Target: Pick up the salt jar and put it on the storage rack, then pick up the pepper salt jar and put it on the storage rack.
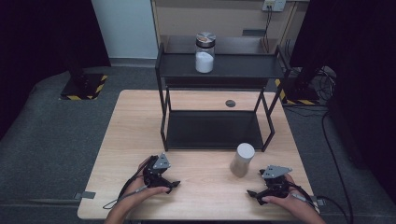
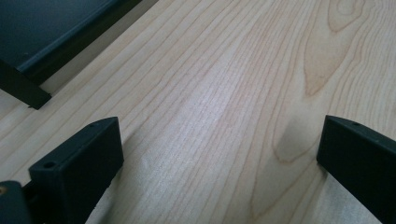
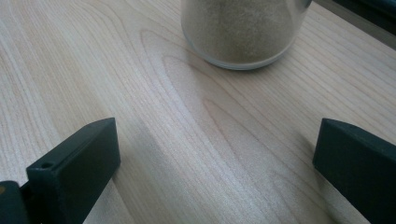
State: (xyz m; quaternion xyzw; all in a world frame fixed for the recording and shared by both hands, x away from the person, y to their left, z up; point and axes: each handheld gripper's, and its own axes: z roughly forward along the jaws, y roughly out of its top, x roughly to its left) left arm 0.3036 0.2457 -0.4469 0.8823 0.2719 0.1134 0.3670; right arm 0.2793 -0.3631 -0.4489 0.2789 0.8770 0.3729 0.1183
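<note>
We rest the left gripper [image 1: 173,183] and right gripper [image 1: 250,192] on the desk [image 1: 135,135] near its front edge, jaws spread wide on both. A jar of tan powder [image 1: 242,160] stands just ahead of the right gripper; a white-filled jar [image 1: 205,52] tops the black rack [image 1: 219,66] at the rear.

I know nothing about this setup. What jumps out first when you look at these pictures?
A black two-level shelf stands at the far side of the wooden table, with a jar of white powder on its upper level. Nearer, a second jar of tan powder stands on the table, just ahead of the right hand-held gripper, whose jaws stand open.
</note>
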